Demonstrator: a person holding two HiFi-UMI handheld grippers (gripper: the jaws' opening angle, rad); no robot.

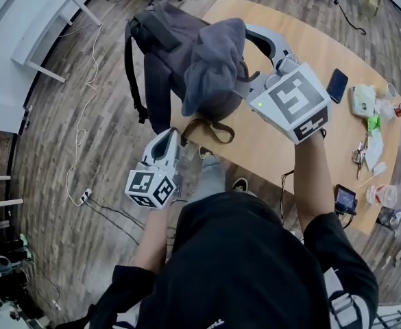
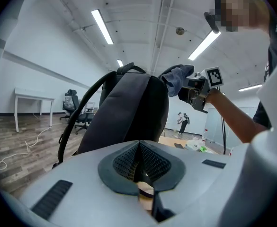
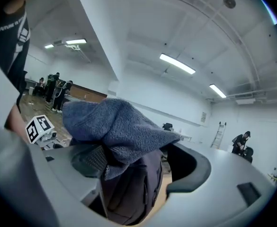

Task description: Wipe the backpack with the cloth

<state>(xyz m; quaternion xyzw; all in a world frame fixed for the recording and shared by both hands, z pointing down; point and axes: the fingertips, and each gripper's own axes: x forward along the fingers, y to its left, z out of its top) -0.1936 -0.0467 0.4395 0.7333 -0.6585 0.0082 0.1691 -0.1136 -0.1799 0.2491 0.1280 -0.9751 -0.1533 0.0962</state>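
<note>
- Count: one backpack [image 1: 160, 60], one cloth [image 1: 210, 60], two grippers, one wooden table [image 1: 269, 149].
- Backpack: dark grey, standing upright at the table's near left corner. Its black shoulder straps hang over the edge towards the floor.
- Cloth: blue-grey towelling, draped over the top of the backpack and hanging a little way down its near face.
- Right gripper [image 1: 245, 57]: raised level with the backpack's top and pointing at the cloth from the right.
- Right gripper view: the jaws stand wide apart. The cloth [image 3: 114, 126] lies bunched over the left pad and spills into the gap. The right pad is bare and well clear of it, so nothing is pinched. The backpack [image 3: 133, 188] shows directly below, between the jaws.
- Left gripper [image 1: 167, 139]: lower, off the table's edge, just beside the foot of the backpack.
- Left gripper view: the jaws are fully together, with a tan strip, the strap [image 2: 145, 190], caught between them behind the pads. The backpack [image 2: 129, 112] fills the view straight ahead. The cloth [image 2: 176, 77] sits on its top right shoulder, touching the right gripper.
- Strap [image 1: 210, 132]: one brown loop at the backpack's base, running across to the left gripper's tip.
- Other items on the table: one dark phone [image 1: 337, 84] to the right of the right gripper. Small clutter lies along the far right edge, too small to itemise.
- Floor: wood planks, with a white cable trailing at left.
</note>
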